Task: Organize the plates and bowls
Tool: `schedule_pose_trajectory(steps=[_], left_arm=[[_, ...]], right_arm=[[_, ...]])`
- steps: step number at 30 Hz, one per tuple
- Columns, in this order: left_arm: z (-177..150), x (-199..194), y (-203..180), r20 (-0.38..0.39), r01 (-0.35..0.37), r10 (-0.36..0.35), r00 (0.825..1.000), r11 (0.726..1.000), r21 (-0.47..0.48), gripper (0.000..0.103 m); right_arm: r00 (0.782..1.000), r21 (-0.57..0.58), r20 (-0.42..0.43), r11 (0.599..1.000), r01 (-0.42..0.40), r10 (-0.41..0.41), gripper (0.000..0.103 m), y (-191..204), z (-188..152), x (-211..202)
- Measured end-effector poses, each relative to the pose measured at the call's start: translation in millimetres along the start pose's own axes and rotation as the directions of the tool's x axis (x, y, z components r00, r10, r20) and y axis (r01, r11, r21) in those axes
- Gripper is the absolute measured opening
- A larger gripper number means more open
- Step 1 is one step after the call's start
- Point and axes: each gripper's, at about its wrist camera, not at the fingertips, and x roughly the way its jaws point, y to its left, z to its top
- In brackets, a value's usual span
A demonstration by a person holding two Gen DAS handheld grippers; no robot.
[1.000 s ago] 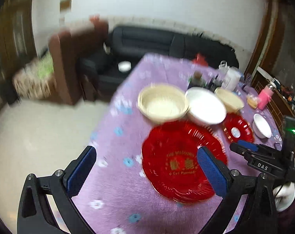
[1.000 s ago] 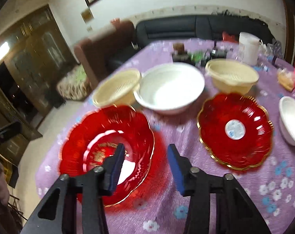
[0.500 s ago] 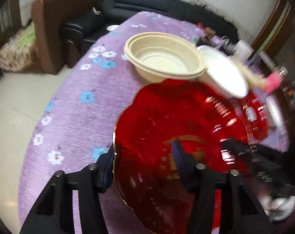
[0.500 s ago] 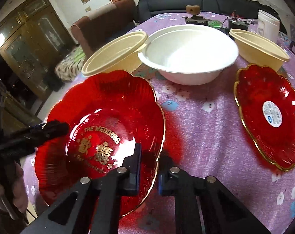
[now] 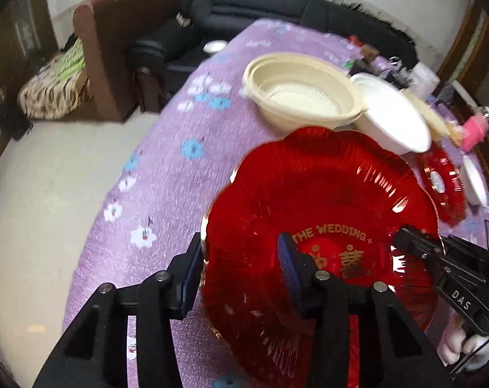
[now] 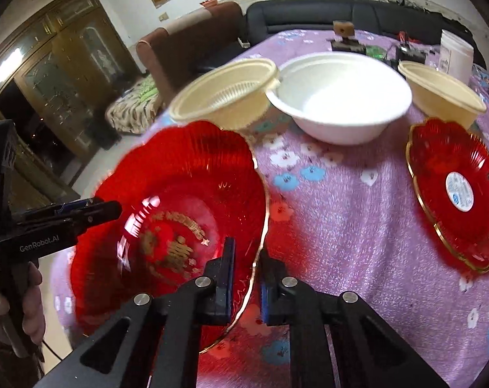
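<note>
Jaws of both grippers held the large red scalloped plastic plate with gold rim and "THE WEDDING" lettering (image 5: 325, 200) from opposite edges. The left gripper (image 5: 241, 268) had one blue pad outside the plate's near-left rim and the other pad inside the dish, and its jaws were closing on that rim. The right gripper (image 6: 246, 278) pinched the gold rim on the plate's other side, its jaws nearly shut with the thin edge between the pads. The plate sat tilted above the purple flowered cloth of the tabletop (image 6: 341, 220), at its near corner. Beyond it stood a cream ribbed plastic bowl (image 6: 225, 100), touching a white round bowl (image 6: 338, 103) beside it, and further right a second cream bowl (image 6: 441, 93). A smaller red scalloped plate with a white sticker (image 6: 457, 190) lay flat on the cloth, well apart from the held plate. A hand (image 6: 21, 304) gripped the left gripper's handle in the right wrist view.
</note>
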Motion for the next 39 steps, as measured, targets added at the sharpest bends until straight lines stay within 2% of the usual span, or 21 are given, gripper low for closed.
schedule_pose_trajectory(steps=[2,5,7,9,12,15,18,21,26,32,37,38,39], left_arm=[[-1.6,1.1,4.2,-0.02,0.029,-0.029,0.999,0.999,-0.022,0.045],[-4.4,-16.7,11.3,0.002,0.068,-0.068,0.998,0.997,-0.032,0.049],[-5.8,-36.3,18.7,0.042,0.073,-0.072,0.997,0.997,-0.023,0.059],[-2.0,-55.1,27.9,0.086,0.073,-0.072,0.994,0.997,-0.016,0.065],[15.4,-71.6,37.2,0.113,0.077,-0.075,0.991,0.997,-0.012,0.071],[47.5,-75.4,43.0,0.105,0.125,-0.12,0.987,0.991,-0.044,0.074],[85.9,-65.8,40.6,0.102,0.156,-0.149,0.984,0.986,-0.064,0.074],[116.0,-46.4,30.1,0.091,0.179,-0.173,0.981,0.982,-0.063,0.073],[158.1,11.5,22.3,0.009,0.192,-0.193,0.981,0.974,-0.123,0.073],[173.0,64.6,19.9,-0.066,0.154,-0.167,0.984,0.975,-0.161,0.073],[176.1,89.3,4.4,-0.112,0.149,-0.162,0.98,0.982,-0.113,0.073],[176.1,92.4,2.9,-0.12,0.151,-0.164,0.979,0.983,-0.105,0.072],[176.2,94.5,2.2,-0.125,0.156,-0.168,0.978,0.983,-0.101,0.061]], right_arm=[[1.0,-0.007,0.002,1.0,0.019,-0.019,0.016,-3.3,-3.4,1.2],[0.999,-0.036,0.032,0.999,-0.001,0.002,0.019,-5.3,-7.1,-15.3],[0.998,-0.061,0.064,0.998,-0.003,0.007,0.022,-7.9,-6.4,-33.0],[0.996,-0.069,0.089,0.998,-0.005,0.012,0.023,-12.3,-2.8,-47.8],[0.994,-0.048,0.103,0.998,-0.039,0.043,0.023,-20.8,17.7,-60.9],[0.99,-0.004,0.112,0.996,-0.087,0.087,0.023,-28.9,53.4,-63.9],[0.987,-0.009,0.129,0.996,-0.093,0.093,0.023,-26.8,94.8,-58.2],[0.989,-0.033,0.112,0.995,-0.095,0.098,0.023,-18.3,141.8,-40.2],[0.995,-0.119,0.072,0.991,-0.067,0.076,0.023,-2.0,199.7,6.3],[0.999,-0.212,-0.038,0.977,0.023,-0.032,0.023,0.5,217.5,74.2],[0.996,-0.222,-0.077,0.975,0.023,-0.041,0.023,-5.1,216.0,100.2],[0.996,-0.228,-0.084,0.973,0.021,-0.041,0.023,-4.8,215.6,103.4],[0.995,-0.233,-0.092,0.972,0.021,-0.044,0.023,-4.3,216.0,107.1]])
